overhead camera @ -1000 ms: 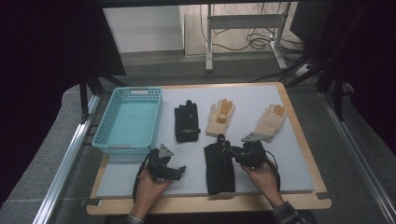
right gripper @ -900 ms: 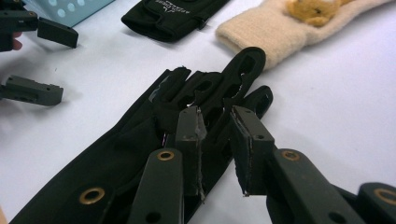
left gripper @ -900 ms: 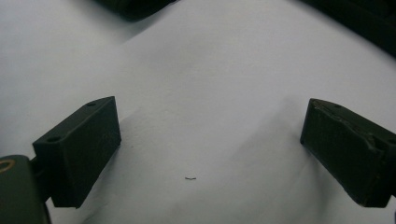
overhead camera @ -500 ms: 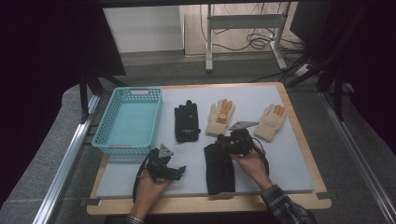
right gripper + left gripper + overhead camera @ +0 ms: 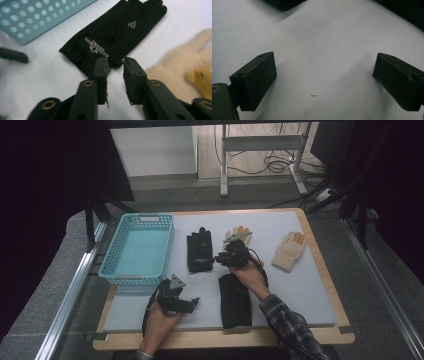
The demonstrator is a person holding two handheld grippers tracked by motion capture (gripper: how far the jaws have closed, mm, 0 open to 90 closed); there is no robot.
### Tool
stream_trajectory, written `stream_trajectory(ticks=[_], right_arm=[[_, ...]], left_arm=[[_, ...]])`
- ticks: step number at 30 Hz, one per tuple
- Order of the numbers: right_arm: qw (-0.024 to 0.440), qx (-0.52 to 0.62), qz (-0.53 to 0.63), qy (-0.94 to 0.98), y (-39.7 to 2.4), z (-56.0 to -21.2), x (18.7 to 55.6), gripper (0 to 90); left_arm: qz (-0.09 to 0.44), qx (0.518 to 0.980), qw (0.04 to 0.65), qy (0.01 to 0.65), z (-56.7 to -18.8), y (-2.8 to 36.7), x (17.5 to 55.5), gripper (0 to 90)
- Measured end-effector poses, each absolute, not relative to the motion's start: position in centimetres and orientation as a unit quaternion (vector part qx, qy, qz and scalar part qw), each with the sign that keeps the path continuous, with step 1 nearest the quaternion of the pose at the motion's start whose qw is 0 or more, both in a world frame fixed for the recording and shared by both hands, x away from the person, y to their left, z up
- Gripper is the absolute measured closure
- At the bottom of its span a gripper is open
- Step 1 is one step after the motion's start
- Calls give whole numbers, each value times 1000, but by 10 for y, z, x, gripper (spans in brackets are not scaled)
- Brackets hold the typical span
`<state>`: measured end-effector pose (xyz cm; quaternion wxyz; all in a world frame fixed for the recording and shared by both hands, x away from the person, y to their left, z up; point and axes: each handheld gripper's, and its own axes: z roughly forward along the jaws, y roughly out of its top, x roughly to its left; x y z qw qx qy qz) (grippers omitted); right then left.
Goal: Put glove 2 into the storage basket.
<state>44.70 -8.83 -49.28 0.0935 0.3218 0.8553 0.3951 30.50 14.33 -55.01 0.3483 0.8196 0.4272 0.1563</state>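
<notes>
Count from my side of the table:
- black gloves: two, one (image 5: 200, 251) beside the basket, one (image 5: 235, 301) near my right wrist;
- cream gloves with orange fingertips: two, one (image 5: 289, 251) far right, one (image 5: 239, 232) partly behind my right gripper (image 5: 220, 259);
- blue basket (image 5: 137, 249): one;
- my grippers: two, the left gripper (image 5: 193, 303) included.

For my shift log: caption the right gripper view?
Right tool, jaws narrowly apart and empty, nears black glove between blue basket and tan glove.

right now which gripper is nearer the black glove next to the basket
Right. The right gripper hovers at the cuff edge of the black glove, jaws narrowly apart with nothing between them. The left gripper sits at the table's near edge, well short of it.
</notes>
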Motion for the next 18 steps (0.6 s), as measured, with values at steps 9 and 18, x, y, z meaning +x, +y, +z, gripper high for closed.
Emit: stream_trajectory(ticks=[9,18], right_arm=[[92,314,381,864,-55,-505,475,519],[102,325,376,862,-37,-520,498,407]], left_arm=[[155,819,349,428,-550,143,305,55],[155,819,349,428,-550,143,305,55]])
